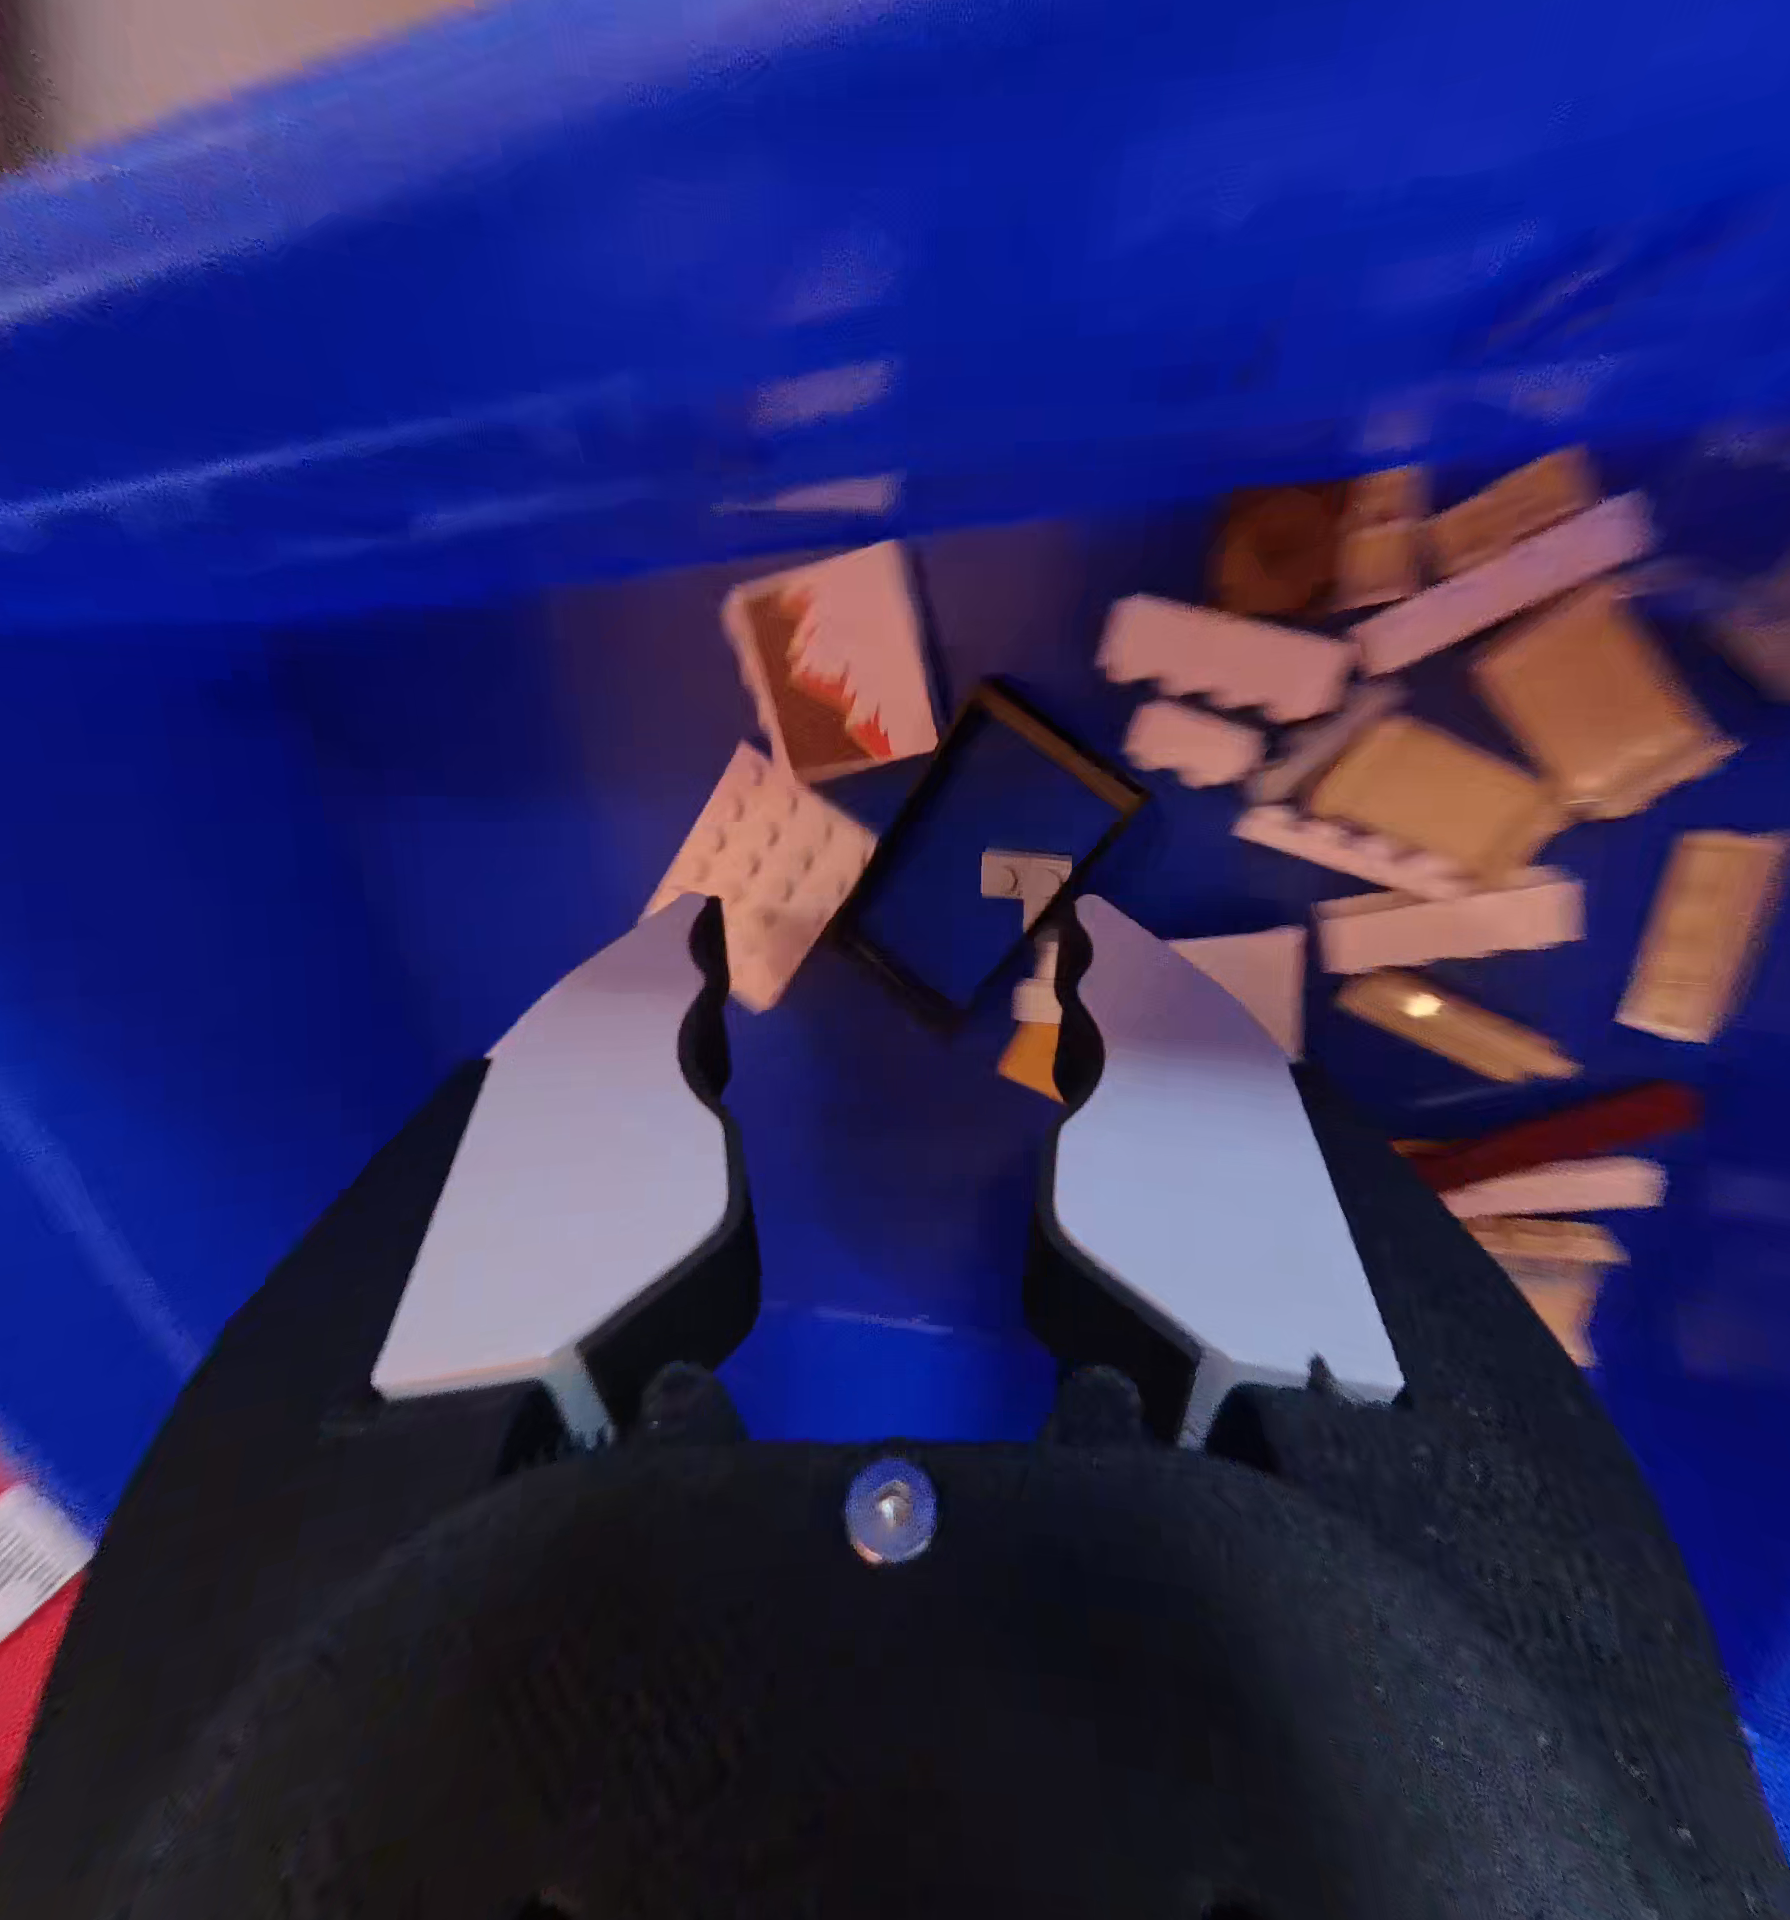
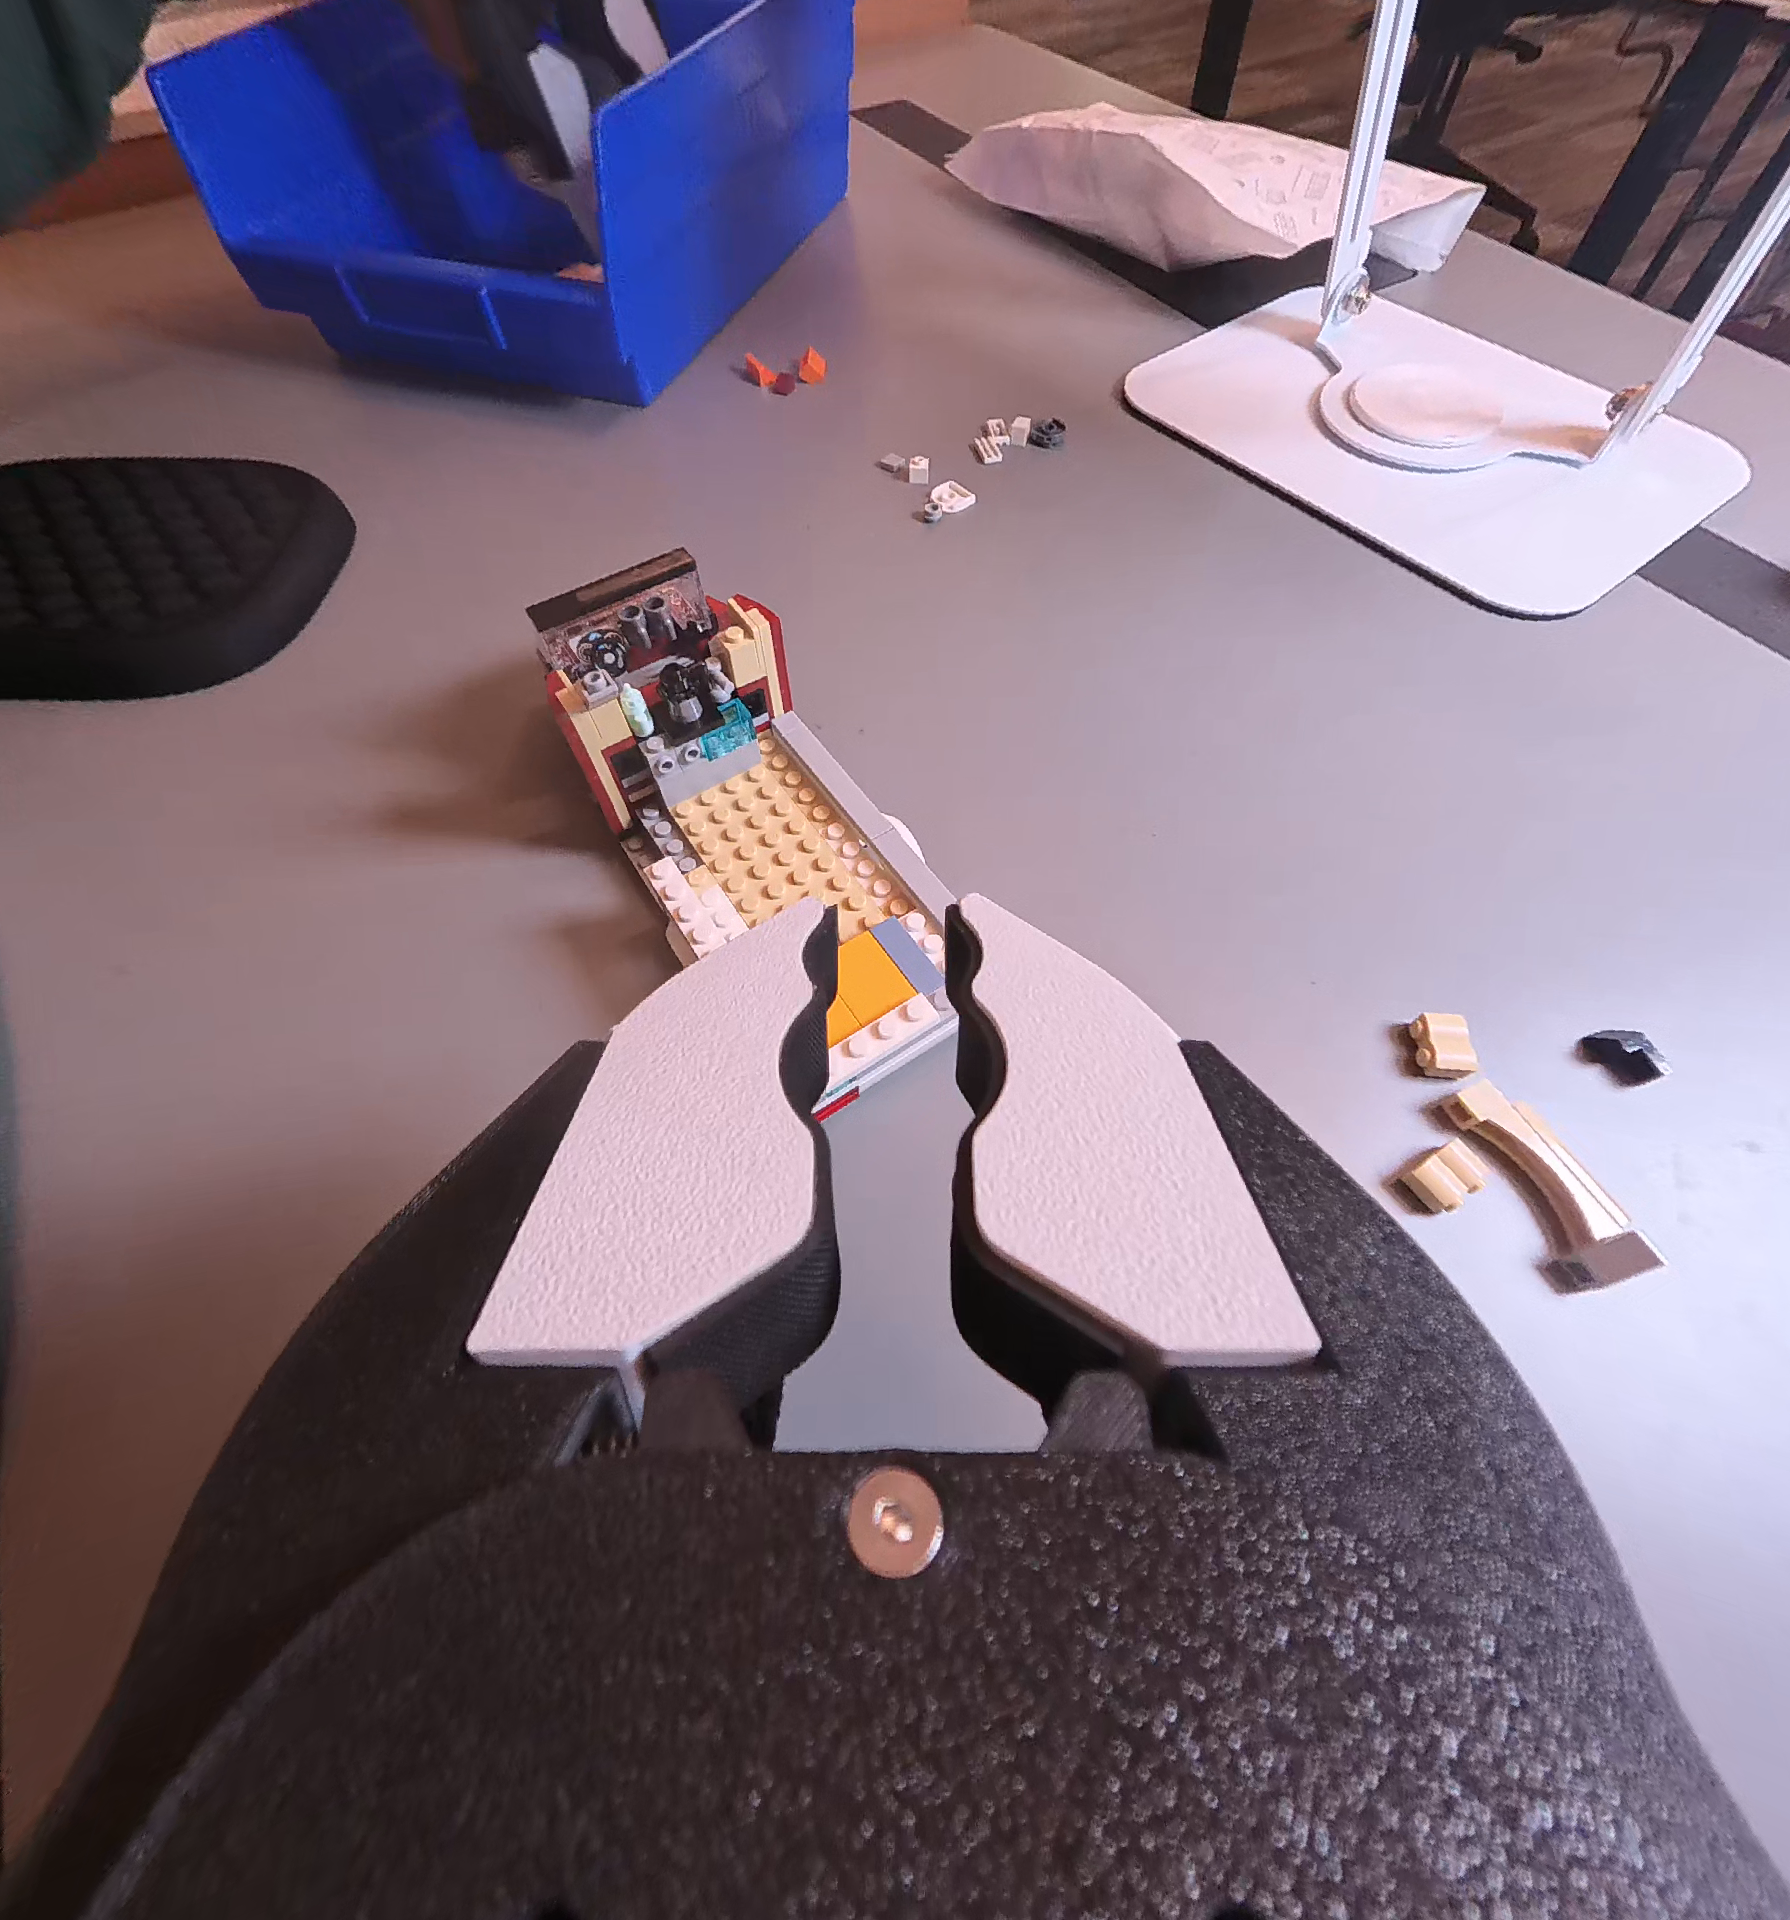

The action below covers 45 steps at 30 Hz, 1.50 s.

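Observation:
My left gripper point(image 1: 891, 935) is open inside a blue bin point(image 1: 351, 416), just above loose bricks. A black rectangular frame piece point(image 1: 990, 852) lies on the bin floor ahead, between the fingertips, and neither pad touches it. A white studded plate point(image 1: 766, 873) is next to the left fingertip. A printed white tile point(image 1: 829, 665) lies beyond them. My right gripper point(image 2: 891, 914) hovers over the near end of a tan, white and dark red brick model point(image 2: 766, 831) on the grey table point(image 2: 1234, 779). Its jaws stand a little apart over orange tiles point(image 2: 865, 987) and grip nothing.
White and tan bricks point(image 1: 1442, 748) are heaped at the bin's right. On the table stand the blue bin point(image 2: 662, 208), a white lamp base point(image 2: 1442, 447) and a white bag point(image 2: 1182, 187). Small grey pieces point(image 2: 984, 447), orange pieces point(image 2: 782, 369) and tan pieces point(image 2: 1514, 1153) lie loose. A black mesh pad point(image 2: 112, 571) overlaps the left edge. About 50 centimeters separates my left fingertips from my right.

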Each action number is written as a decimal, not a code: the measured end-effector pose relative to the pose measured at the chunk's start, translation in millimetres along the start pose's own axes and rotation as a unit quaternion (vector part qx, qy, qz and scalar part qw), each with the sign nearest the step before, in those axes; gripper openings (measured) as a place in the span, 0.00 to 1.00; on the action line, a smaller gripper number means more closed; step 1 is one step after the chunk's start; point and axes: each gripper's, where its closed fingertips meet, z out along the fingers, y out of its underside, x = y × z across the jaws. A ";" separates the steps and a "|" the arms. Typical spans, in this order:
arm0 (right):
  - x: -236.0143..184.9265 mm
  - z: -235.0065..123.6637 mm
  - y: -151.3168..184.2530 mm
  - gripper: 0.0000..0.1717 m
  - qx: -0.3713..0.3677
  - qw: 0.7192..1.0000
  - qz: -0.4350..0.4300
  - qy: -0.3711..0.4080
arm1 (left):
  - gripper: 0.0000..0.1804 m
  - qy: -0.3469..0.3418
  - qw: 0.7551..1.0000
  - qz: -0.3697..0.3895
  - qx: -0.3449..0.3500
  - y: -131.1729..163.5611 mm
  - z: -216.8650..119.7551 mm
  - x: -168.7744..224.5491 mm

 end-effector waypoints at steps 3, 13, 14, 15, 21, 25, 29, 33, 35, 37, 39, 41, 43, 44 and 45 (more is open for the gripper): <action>-0.1 -0.7 0.3 0.12 0.003 1.000 0.000 -0.001 | 0.30 -0.054 0.997 -0.028 0.041 -3.5 -16.5 -20.0; -4.5 -0.3 -0.7 0.12 0.012 1.000 0.004 -0.014 | 0.39 0.080 0.988 -0.011 0.131 -53.8 -10.4 74.0; -5.6 0.0 -0.4 0.12 0.010 1.000 0.003 -0.014 | 0.38 0.075 0.990 -0.009 0.121 -52.8 -4.7 72.4; -6.7 0.3 0.1 0.12 0.008 1.000 0.001 -0.015 | 0.37 0.072 0.990 -0.013 0.124 -54.4 -4.5 68.6; -8.3 2.1 1.7 0.12 0.005 1.000 0.000 -0.015 | 0.27 -0.081 0.994 -0.057 0.055 -17.8 -3.6 -4.7; -5.6 0.8 2.5 0.11 0.009 1.000 0.006 -0.013 | 0.26 -0.052 0.980 -0.084 0.173 -43.2 -48.3 20.3; -3.6 3.3 2.6 0.11 0.011 1.000 0.018 -0.020 | 0.29 0.064 0.975 -0.038 0.208 -57.3 -70.1 101.8; -5.7 5.7 2.5 0.11 0.008 1.000 0.016 -0.023 | 0.32 0.060 0.985 0.013 0.162 -48.1 -51.0 133.6; -6.5 5.4 2.3 0.11 0.008 1.000 0.011 -0.019 | 0.23 0.001 0.990 0.048 0.136 -42.5 -41.3 122.7; -6.1 4.2 2.2 0.11 0.008 1.000 0.009 -0.013 | 0.15 0.008 0.987 0.041 0.153 -48.3 -41.5 121.5; -5.8 2.6 1.3 0.11 0.012 1.000 0.011 -0.010 | 0.14 -0.012 0.987 0.031 0.160 -50.2 -40.9 108.5; -5.5 1.1 0.9 0.11 0.015 1.000 0.012 -0.007 | 0.14 -0.020 0.987 0.026 0.154 -47.2 -38.3 99.0; -5.1 0.1 0.8 0.11 0.017 1.000 0.010 -0.003 | 0.14 -0.023 0.987 0.018 0.156 -46.0 -37.3 93.3; -4.6 -0.2 0.8 0.11 0.017 1.000 0.010 -0.002 | 0.14 -0.030 0.987 0.017 0.156 -45.4 -36.9 90.4; -4.2 -0.4 0.9 0.11 0.018 1.000 0.010 0.000 | 0.15 -0.038 0.987 0.015 0.156 -44.6 -36.5 87.4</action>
